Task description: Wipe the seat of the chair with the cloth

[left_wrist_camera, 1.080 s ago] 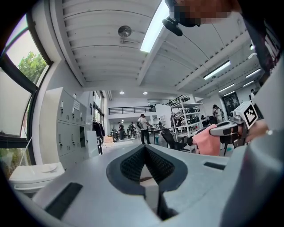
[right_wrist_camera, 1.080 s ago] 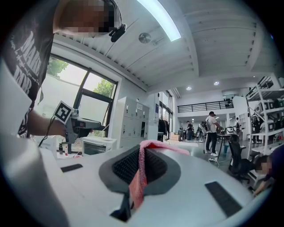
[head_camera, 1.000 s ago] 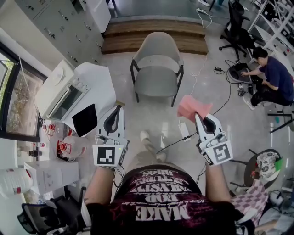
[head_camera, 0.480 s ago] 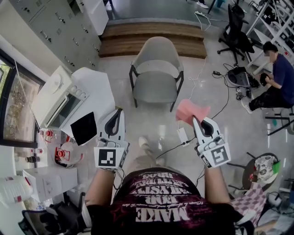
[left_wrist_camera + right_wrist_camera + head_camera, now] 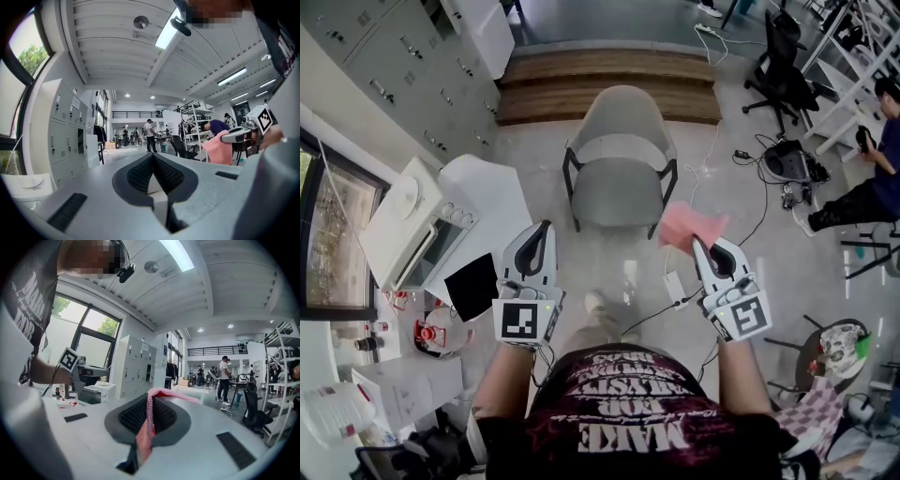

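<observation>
A grey shell chair (image 5: 619, 155) with dark legs stands on the floor ahead of me, its seat (image 5: 615, 190) bare. My right gripper (image 5: 697, 240) is shut on a pink cloth (image 5: 689, 225), which hangs just right of the chair's front corner. The cloth (image 5: 149, 416) is pinched between that gripper's dark pads (image 5: 130, 416), folded over their tips. My left gripper (image 5: 545, 228) is shut with nothing in it, held left of the chair's front. From the left gripper view the pink cloth (image 5: 217, 147) and the right gripper (image 5: 234, 135) show at the right.
A white counter (image 5: 487, 202) with a toaster oven (image 5: 417, 220) and a dark tablet (image 5: 472, 284) lies at my left. Cables and a power strip (image 5: 675, 287) run across the floor by my feet. A wooden step (image 5: 609, 84) is behind the chair. A person (image 5: 881, 178) crouches far right.
The view has shifted forward a little toward the chair; both grippers keep their hold and stay at about the same height. The crouching person has slid toward the right edge.
</observation>
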### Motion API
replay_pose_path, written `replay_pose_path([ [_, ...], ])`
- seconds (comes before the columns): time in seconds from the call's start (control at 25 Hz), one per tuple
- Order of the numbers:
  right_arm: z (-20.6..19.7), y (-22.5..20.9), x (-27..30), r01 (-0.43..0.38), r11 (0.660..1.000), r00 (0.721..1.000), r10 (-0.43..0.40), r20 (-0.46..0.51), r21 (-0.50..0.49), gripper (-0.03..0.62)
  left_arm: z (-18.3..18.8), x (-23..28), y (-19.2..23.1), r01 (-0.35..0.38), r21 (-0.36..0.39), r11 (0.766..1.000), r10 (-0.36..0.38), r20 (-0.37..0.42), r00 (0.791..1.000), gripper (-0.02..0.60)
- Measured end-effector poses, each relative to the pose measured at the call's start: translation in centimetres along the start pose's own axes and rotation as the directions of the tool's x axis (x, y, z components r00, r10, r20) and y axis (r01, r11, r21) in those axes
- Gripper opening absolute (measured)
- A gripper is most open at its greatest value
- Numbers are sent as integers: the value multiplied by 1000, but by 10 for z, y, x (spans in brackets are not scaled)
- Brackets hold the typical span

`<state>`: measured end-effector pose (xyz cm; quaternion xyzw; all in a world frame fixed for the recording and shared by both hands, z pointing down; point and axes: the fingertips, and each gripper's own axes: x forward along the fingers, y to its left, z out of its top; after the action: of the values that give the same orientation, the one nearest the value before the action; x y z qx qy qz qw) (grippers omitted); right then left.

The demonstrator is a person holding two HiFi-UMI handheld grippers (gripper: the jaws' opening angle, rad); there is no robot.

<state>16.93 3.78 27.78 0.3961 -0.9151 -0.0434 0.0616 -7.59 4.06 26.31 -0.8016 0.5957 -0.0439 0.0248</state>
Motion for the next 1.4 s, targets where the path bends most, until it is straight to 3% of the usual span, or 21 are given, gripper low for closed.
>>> replay_pose_path([
  [0.52, 12, -15, 88, 28, 999, 999, -29, -14, -31, 9, -5, 66, 68, 48, -9, 999, -48, 19, 999, 5],
  [0.84, 14, -5, 120, 34, 999, 999, -35, -28, -43, 9, -16, 86, 89, 81, -37, 996, -80, 17, 997, 5],
  [1.4, -27, -41, 195, -13, 1000, 998, 13, -56, 2, 9, -47, 141, 130, 30, -26, 999, -31, -24, 999, 5],
])
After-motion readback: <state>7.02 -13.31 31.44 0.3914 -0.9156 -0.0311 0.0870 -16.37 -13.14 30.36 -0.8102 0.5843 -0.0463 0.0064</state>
